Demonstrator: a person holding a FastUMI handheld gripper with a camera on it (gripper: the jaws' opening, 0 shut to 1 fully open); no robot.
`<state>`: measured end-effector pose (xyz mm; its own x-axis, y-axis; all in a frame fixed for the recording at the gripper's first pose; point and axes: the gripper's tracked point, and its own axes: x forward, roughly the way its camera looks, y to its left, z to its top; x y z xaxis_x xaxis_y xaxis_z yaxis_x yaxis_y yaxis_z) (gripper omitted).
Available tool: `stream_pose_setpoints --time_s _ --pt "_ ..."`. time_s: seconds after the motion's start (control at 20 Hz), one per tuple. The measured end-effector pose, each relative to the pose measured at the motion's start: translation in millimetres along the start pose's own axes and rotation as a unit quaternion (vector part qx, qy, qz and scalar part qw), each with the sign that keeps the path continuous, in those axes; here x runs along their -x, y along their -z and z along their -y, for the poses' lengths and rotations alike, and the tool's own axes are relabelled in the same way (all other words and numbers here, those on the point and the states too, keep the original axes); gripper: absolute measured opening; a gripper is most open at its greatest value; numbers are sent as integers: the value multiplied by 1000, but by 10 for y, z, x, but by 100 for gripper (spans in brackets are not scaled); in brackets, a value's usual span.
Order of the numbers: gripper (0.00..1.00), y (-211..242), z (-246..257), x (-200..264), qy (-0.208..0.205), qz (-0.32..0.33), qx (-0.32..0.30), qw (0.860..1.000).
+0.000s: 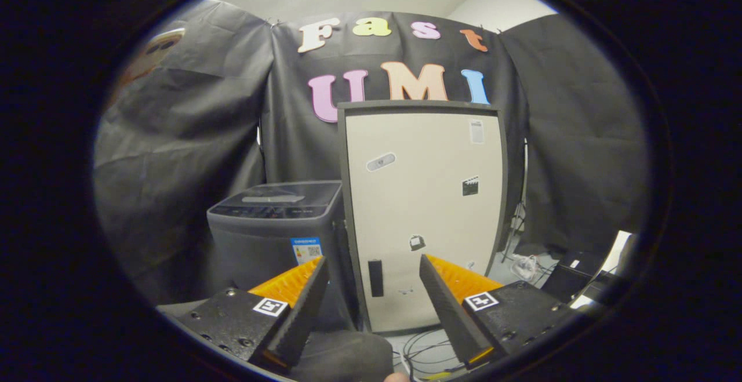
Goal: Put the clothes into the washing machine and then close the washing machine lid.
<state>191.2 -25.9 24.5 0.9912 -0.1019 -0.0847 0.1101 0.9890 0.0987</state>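
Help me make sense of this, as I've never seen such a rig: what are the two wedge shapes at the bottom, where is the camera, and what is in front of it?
The camera rides on a hand-held gripper and looks forward along its two fingers; those are the wedges you see. They stand apart with nothing between them, so the gripper is open and holds nothing. Beyond the fingers stands a dark grey washing machine with its lid down. Beside it is a tall pale cabinet with a few stickers on its front. Just below the fingers lies something dark and soft, perhaps the clothes, though I cannot tell. Cables lie on the floor near the cabinet.
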Motion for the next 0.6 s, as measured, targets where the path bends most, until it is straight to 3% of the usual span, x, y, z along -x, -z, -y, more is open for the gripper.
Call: stream_pose_setpoints --time_s 0.6 --pt "96 68 -71 293 -1 3 -7 1000"
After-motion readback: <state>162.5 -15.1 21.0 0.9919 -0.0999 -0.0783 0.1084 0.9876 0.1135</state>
